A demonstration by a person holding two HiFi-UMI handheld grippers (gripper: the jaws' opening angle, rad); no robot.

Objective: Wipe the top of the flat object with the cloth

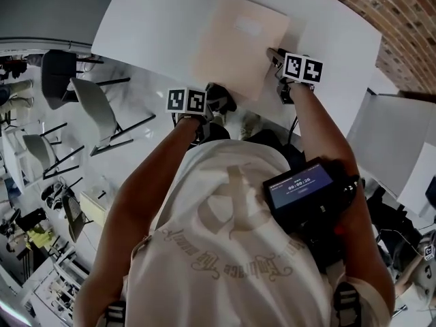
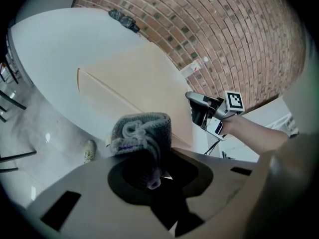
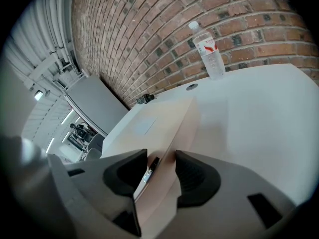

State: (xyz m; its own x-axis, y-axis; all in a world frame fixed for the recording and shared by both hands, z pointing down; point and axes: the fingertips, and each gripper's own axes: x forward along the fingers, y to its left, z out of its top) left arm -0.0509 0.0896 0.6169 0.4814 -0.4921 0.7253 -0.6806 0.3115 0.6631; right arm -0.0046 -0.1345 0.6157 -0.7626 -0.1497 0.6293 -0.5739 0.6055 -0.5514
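The flat object (image 1: 238, 43) is a thin beige box lying on the white table (image 1: 150, 26). In the right gripper view it (image 3: 154, 123) runs away from the camera, and my right gripper (image 3: 162, 166) is shut on its near edge, one jaw on each side. In the head view that gripper (image 1: 276, 56) sits at the box's near right corner. My left gripper (image 2: 145, 151) is shut on a bunched grey knitted cloth (image 2: 142, 131). It hovers off the table's front edge, just short of the box (image 2: 134, 83), with the cloth (image 1: 219, 99) apart from it.
A water bottle (image 3: 209, 51) stands at the table's far edge by the brick wall, with a small round cap (image 3: 192, 87) and a dark object (image 3: 145, 99) nearby. Chairs (image 1: 95, 107) stand on the floor at left. Another white table (image 1: 392, 135) is at right.
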